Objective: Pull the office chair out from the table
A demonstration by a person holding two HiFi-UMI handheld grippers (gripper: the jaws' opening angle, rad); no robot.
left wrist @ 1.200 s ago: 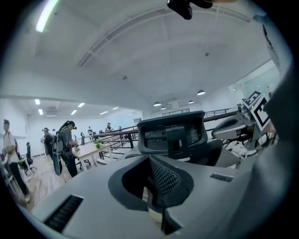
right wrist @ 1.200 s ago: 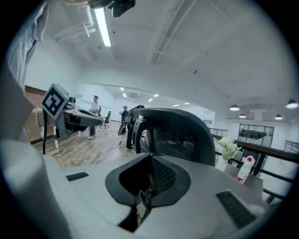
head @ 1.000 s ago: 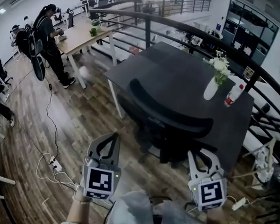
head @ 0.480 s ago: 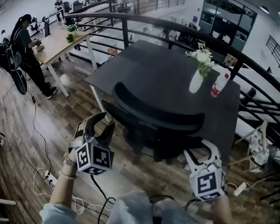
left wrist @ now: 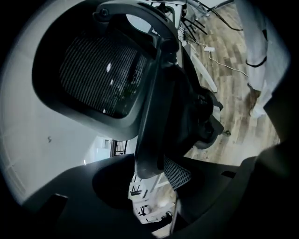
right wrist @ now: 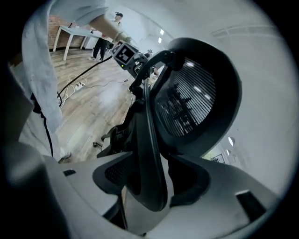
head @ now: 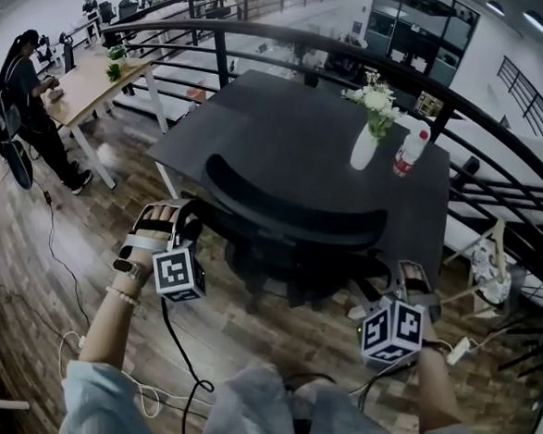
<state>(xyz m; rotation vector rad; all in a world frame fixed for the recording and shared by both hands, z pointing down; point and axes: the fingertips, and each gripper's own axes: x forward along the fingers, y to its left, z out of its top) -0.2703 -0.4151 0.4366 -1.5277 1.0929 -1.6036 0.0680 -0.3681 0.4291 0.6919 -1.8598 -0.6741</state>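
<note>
Room: open-plan mezzanine with a wooden floor (head: 66,243), a black railing (head: 501,116) and a dark table (head: 278,119) carrying a white vase (head: 362,149) and a bottle (head: 406,156).
Left side: the left gripper (head: 186,222) sits at the left edge of the chair's back. Its jaws have just been opening and now stand wide, with the backrest frame (left wrist: 150,140) between them; the pads don't look to be pressing on it.
Middle: the office chair (head: 289,224) is pushed in against the table's near side, seat under the top, back towards the person.
Right side: the right gripper (head: 408,279) is low at the chair's right edge. Its jaws have also just been opening, spread fully, astride the frame but not clamped.
Done: I'd say only the approach, with both tools straddling the back.
Left: closing on the frame, then the whole pull away from the table.
</note>
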